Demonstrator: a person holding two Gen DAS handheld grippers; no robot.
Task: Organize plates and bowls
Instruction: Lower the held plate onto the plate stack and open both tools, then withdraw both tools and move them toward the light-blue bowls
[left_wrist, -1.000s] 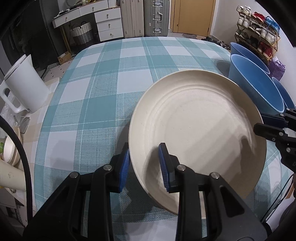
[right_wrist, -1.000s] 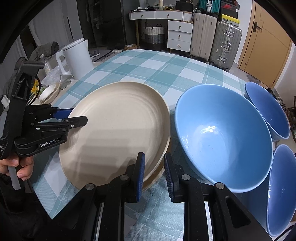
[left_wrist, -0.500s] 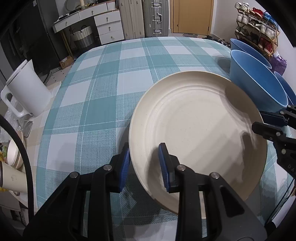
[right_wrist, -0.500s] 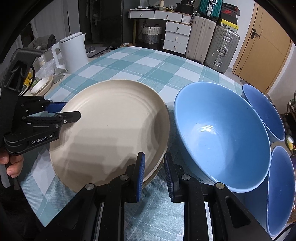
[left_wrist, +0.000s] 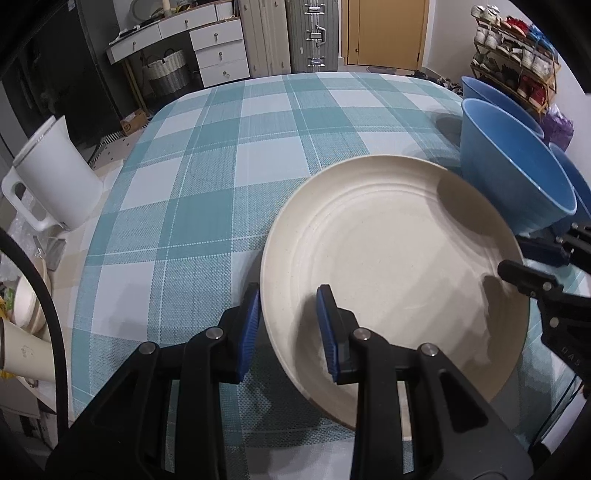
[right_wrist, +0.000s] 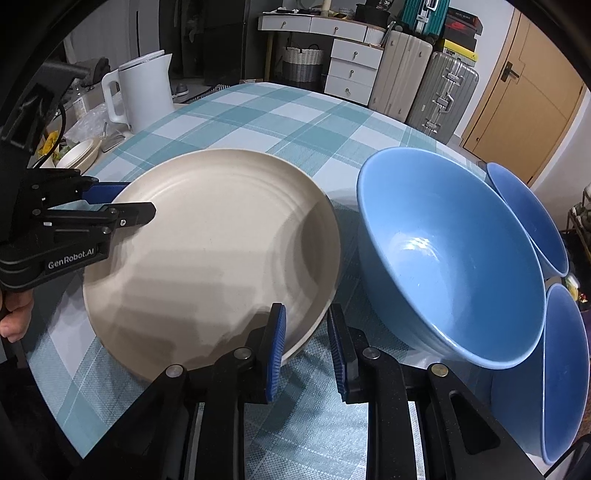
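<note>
Cream round plate with concentric ridges (left_wrist: 399, 266) sits in the lower right of the left wrist view, over the worktop (left_wrist: 207, 206) and just beside the large blue glazed bowl (right_wrist: 443, 258).

1. Change check. Compared with a second ago, nothing has been released: the plate fills the same part of the left wrist view. The right wrist view has rolled slightly, so the white plastic kettle (right_wrist: 144, 92) now sits further right in its frame. Treat this as a steady two-handed hold; the plate is not yet set down.

2. Grip state. Your left hand-held gripper (left_wrist: 289, 295) is clamped on the near rim, one blue pad over the face and one outside it. Your right hand-held gripper (right_wrist: 306, 312) is clamped on the opposite rim in the same way.

3. Support. A shadow under the near edge suggests that edge is raised off the cloth. Whether the far edge touches cannot be told.

4. Materials. The plate is matte, faintly speckled and shallow, with a thin upturned rim that looks likely to slip if tilted. The bowl is deep, smooth and glossy; two more blue bowls (right_wrist: 528, 218) lie behind it. The worktop cover is a woven teal-and-white check.
</note>
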